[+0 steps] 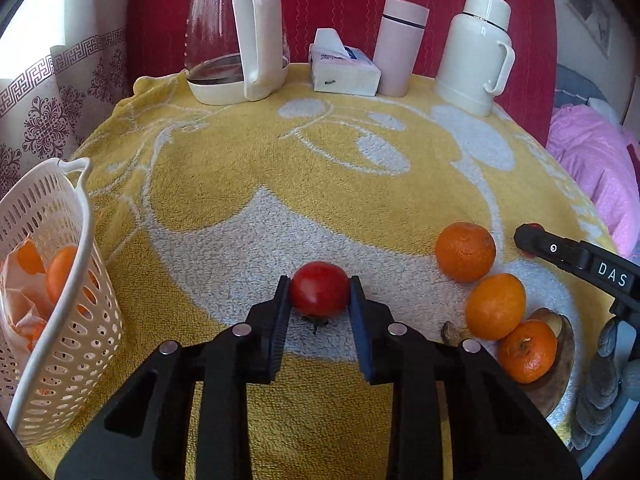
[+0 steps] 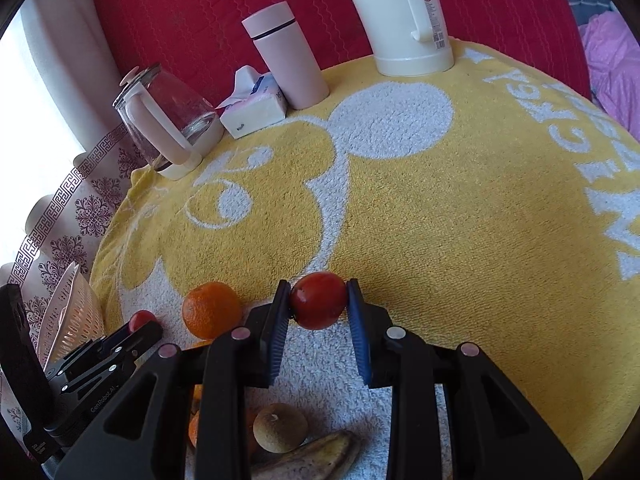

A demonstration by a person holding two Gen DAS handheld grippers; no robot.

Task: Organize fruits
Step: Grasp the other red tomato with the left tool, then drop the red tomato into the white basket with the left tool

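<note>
Two grippers each clamp a glossy red tomato: the left gripper (image 1: pixel 320 294) its stem-down tomato (image 1: pixel 319 289) over the worktop's yellow towel (image 1: pixel 320 184), the right gripper (image 2: pixel 319 300) another tomato (image 2: pixel 319 300), with half-hidden oranges (image 1: pixel 466 251) at 3 o'clock.

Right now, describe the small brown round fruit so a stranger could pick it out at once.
Start at the yellow towel covering the table and go to its near edge, where the fruit is piled. There, the brown fruit sits against a browned banana, beside the oranges. It alone is dull tan and smaller than the oranges and tomatoes.
</note>
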